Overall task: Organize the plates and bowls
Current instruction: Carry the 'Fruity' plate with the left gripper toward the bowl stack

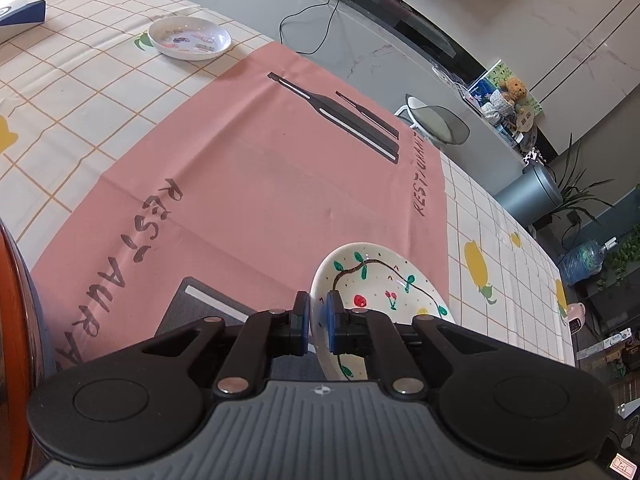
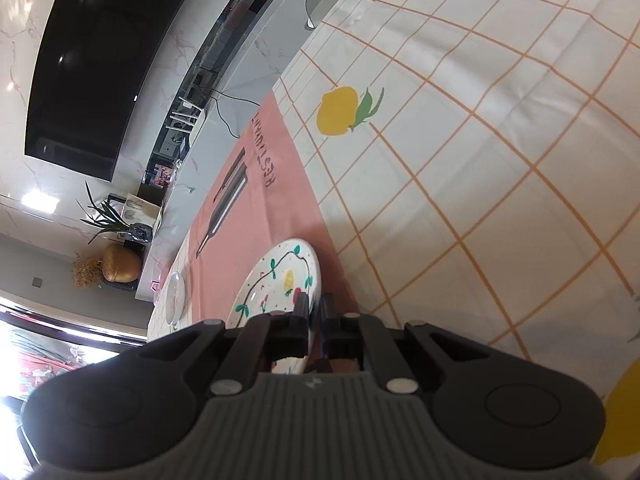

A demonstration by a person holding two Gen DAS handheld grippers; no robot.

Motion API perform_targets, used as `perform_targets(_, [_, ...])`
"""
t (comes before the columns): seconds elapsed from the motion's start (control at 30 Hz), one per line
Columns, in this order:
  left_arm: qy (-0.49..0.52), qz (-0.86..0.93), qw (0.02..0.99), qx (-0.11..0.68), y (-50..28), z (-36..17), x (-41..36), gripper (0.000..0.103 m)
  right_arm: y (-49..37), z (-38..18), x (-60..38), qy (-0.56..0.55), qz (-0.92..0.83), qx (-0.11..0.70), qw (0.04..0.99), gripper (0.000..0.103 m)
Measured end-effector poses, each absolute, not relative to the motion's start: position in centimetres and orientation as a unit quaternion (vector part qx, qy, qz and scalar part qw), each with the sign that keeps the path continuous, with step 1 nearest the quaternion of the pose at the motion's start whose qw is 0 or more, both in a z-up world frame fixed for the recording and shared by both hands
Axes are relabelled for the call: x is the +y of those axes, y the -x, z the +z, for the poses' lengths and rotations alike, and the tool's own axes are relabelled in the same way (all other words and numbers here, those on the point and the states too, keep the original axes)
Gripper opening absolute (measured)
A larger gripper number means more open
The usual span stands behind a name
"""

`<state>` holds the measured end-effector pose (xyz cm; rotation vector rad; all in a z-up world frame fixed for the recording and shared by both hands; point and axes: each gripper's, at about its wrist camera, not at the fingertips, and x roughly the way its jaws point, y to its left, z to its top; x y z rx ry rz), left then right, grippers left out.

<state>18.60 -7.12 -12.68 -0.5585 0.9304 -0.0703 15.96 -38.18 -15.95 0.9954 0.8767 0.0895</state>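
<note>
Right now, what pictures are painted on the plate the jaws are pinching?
White plate with green-leafed vine, red strawberry, cherries; clearest in the left wrist view.

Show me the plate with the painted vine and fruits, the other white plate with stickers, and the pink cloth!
White vine-painted ceramic plate (image 1: 380,280): left wrist view, on its painted inside.
White round plate with sticker pictures (image 1: 189,38): left wrist view, on its middle.
Pink "RESTAURANT" cloth mat (image 1: 248,184): left wrist view, on its plain middle.
</note>
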Motion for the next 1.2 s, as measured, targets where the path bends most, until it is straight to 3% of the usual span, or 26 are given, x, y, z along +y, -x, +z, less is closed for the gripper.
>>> perform_targets(0.37, [0.273,-0.059,0.851,0.445,-18.2,-13.4,-6.8,0.01,-15.6,-16.3,-38.5,-0.434,0.053,0.404,0.804,0.004])
perform_targets(0.5, [0.285,-0.061,0.848,0.443,-18.6,-14.1,-6.5,0.021,-16.0,-16.5,-38.8,-0.438,0.059,0.402,0.802,0.009])
perform_targets(1.2, [0.284,-0.079,0.858,0.421,-17.6,-12.2,-7.1,0.012,-15.4,-16.1,-39.6,-0.468,0.088,0.396,0.785,0.004])
